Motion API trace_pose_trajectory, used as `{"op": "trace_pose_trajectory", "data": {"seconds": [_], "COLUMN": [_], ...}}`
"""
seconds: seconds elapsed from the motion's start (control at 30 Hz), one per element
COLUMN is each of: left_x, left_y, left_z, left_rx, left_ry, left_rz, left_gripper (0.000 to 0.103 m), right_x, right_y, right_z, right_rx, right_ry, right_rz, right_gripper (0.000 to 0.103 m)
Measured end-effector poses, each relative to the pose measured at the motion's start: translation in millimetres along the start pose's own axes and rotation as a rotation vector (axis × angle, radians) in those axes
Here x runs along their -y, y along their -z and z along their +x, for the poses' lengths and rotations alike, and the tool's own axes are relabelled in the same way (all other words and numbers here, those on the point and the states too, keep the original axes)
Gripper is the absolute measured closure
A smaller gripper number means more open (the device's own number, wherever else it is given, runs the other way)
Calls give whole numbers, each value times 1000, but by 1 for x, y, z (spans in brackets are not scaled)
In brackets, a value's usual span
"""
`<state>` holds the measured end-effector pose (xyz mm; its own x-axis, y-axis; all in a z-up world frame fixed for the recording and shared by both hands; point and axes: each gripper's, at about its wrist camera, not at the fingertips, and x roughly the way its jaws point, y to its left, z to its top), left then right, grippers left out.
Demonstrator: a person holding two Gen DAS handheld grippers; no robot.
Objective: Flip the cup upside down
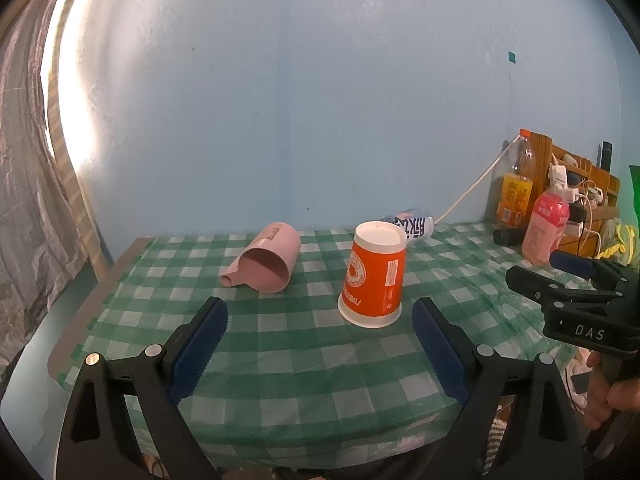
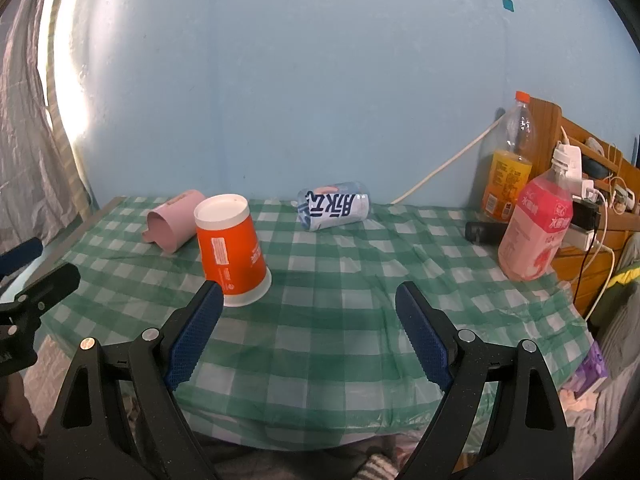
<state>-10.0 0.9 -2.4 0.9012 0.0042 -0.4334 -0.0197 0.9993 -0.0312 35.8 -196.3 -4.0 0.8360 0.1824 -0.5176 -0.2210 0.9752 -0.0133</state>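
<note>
An orange paper cup (image 1: pixel 374 274) stands upside down on the green checked tablecloth (image 1: pixel 300 340), white base up; it also shows in the right wrist view (image 2: pixel 232 248). A pink cup (image 1: pixel 266 258) with a handle lies on its side behind and to the left, also seen in the right wrist view (image 2: pixel 172 220). My left gripper (image 1: pixel 320 312) is open and empty, just in front of both cups. My right gripper (image 2: pixel 308 300) is open and empty, its left finger close to the orange cup. The right gripper also shows at the right edge of the left wrist view (image 1: pixel 568 280).
A blue and white can (image 2: pixel 334 210) lies on its side near the wall. An orange drink bottle (image 2: pixel 508 172) and a pink drink bottle (image 2: pixel 534 232) stand at the right, beside a wooden shelf (image 2: pixel 592 240) with chargers and cables. A curtain (image 1: pixel 28 200) hangs at left.
</note>
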Motion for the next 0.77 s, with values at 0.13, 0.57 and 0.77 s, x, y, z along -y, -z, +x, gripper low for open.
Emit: {"op": "trace_pose_trajectory", "data": {"seconds": [0.13,0.57,0.77], "left_x": [-2,-2,-1], "left_y": [0,0,0], "left_z": [2,3,2], "left_rx": [-3,-6,-5], "left_ry": [6,26,19], "left_rz": [-1,-1,0], "left_gripper": [8,8,8], "right_x": [0,-1,-1], "right_y": [0,1,1], "right_z": [1,2,2], "right_rx": [-3,-8,-7], "right_ry": [-1,0,1], "right_rz": [0,0,0], "right_gripper": [16,16,16]}}
